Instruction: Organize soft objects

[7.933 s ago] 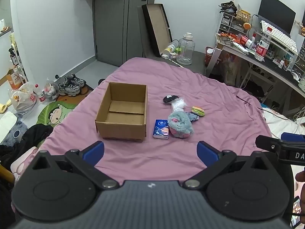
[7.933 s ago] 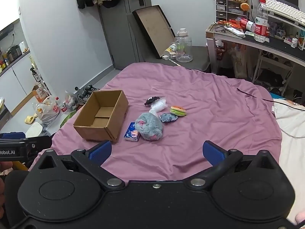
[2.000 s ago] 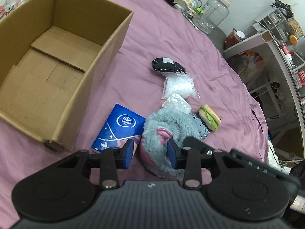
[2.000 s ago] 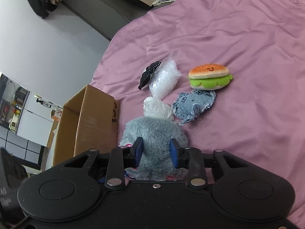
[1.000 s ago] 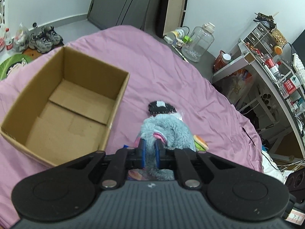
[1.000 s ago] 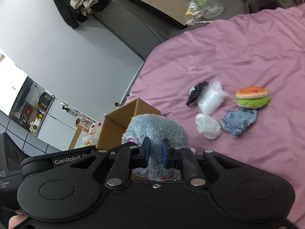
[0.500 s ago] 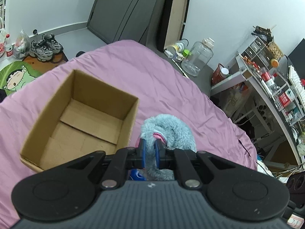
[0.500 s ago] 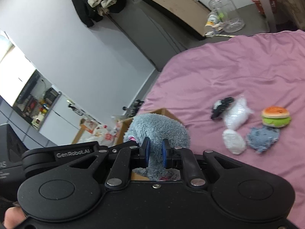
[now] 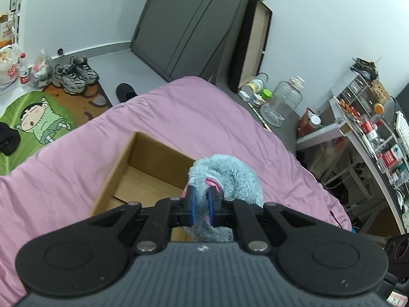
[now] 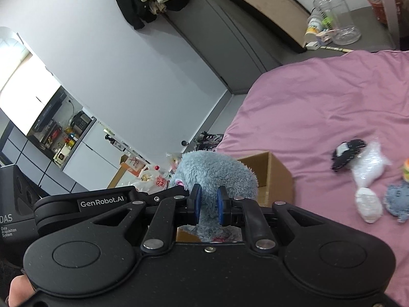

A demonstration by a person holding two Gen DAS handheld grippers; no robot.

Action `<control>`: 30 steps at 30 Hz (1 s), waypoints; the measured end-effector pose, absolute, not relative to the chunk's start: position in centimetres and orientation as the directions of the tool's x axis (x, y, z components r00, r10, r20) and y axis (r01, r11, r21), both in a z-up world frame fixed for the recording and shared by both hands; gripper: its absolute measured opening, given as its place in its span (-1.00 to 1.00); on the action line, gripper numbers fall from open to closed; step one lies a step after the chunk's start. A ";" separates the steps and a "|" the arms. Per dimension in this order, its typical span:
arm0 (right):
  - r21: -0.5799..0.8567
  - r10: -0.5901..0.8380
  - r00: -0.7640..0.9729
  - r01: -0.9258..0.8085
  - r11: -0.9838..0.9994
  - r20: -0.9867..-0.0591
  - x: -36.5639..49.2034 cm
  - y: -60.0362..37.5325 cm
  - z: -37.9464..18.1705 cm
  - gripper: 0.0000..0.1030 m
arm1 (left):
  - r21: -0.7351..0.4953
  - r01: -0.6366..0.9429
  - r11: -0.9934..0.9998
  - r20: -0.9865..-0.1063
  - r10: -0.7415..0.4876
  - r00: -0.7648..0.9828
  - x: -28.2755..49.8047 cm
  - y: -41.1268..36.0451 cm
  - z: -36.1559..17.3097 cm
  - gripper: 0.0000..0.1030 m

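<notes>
Both grippers are shut on the grey-blue furry plush slipper [image 9: 230, 176] and hold it in the air. My left gripper [image 9: 200, 204] pinches its pink-lined edge, above the right rim of the open cardboard box [image 9: 143, 176] on the purple bed. My right gripper [image 10: 208, 203] pinches the slipper [image 10: 214, 171] from the other side, with the box [image 10: 273, 176] behind it. On the bed to the right lie a black pouch [image 10: 346, 153], a clear plastic bag [image 10: 369, 165], a white packet [image 10: 368, 204], a denim plush [image 10: 397, 200] and a burger plush [image 10: 406, 170].
The purple bed [image 9: 191, 117] fills the middle. Shoes [image 9: 74, 74] and a cartoon mat [image 9: 38, 120] lie on the floor to the left. A large clear jar [image 9: 283, 102] and a cluttered desk [image 9: 370, 133] stand to the right. The left gripper's body [image 10: 102, 202] sits beside my right one.
Both grippers have carried the slipper higher and leftward toward the box. The box now sits directly under and behind the slipper; the other soft items lie farther right.
</notes>
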State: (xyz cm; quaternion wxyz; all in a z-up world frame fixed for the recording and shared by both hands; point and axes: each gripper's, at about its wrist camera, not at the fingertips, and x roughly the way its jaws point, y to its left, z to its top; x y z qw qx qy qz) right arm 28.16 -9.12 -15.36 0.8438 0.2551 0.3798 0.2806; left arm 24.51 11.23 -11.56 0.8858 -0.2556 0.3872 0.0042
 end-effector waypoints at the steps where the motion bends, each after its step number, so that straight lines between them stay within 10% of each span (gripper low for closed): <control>1: 0.642 0.669 0.550 -0.283 0.713 -0.500 28.3 -8.6 -15.4 -0.75 | -0.448 -0.210 0.869 -0.689 -0.186 0.700 24.6 11.6 -11.7 -0.82; 30: 0.562 0.547 0.524 -0.149 0.813 -0.653 32.9 -0.5 -19.9 -0.74 | -0.436 -0.285 0.854 -0.752 -0.173 0.636 30.5 17.0 -17.6 -0.78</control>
